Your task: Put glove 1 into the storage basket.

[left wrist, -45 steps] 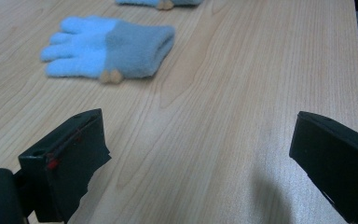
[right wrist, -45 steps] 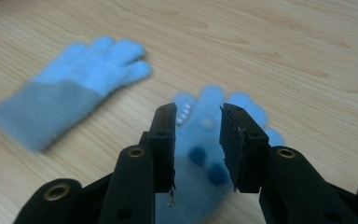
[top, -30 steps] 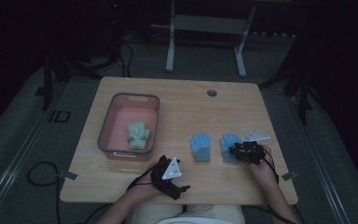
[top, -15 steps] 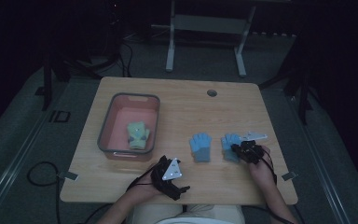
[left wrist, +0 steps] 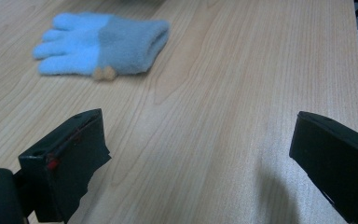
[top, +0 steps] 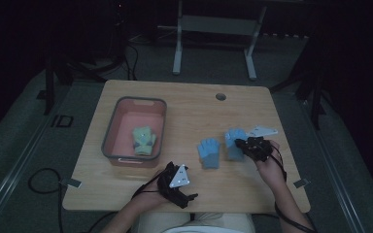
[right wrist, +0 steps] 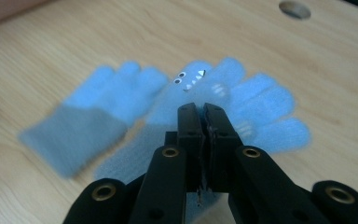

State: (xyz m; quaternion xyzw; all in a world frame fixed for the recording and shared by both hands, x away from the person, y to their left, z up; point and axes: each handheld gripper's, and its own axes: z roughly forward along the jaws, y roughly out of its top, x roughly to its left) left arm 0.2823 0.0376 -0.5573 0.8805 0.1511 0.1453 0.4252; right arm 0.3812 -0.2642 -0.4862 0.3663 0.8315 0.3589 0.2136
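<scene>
Both grippers black: left gripper (top: 182,194) carries a grey three-cornered plate, black cable trailing. Right gripper (top: 243,144) has the same plate, brass-ringed screw holes on its linkage arms. Forearms bare, pale trousers.

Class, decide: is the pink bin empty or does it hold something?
Not empty. The high view shows one pale green glove lying inside the pink bin.

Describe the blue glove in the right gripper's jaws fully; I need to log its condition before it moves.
The fuzzy light-blue knit glove with a grey-blue cuff looks like soft fleece. A small face with eyes and white teeth marks one finger, and pale stripes mark others. The right gripper has shut on its fabric, so its palm bunches toward the jaws, fingers spread away. It sits at the right of the pale wooden table, beside a matching glove; whether the two touch is unclear.
</scene>
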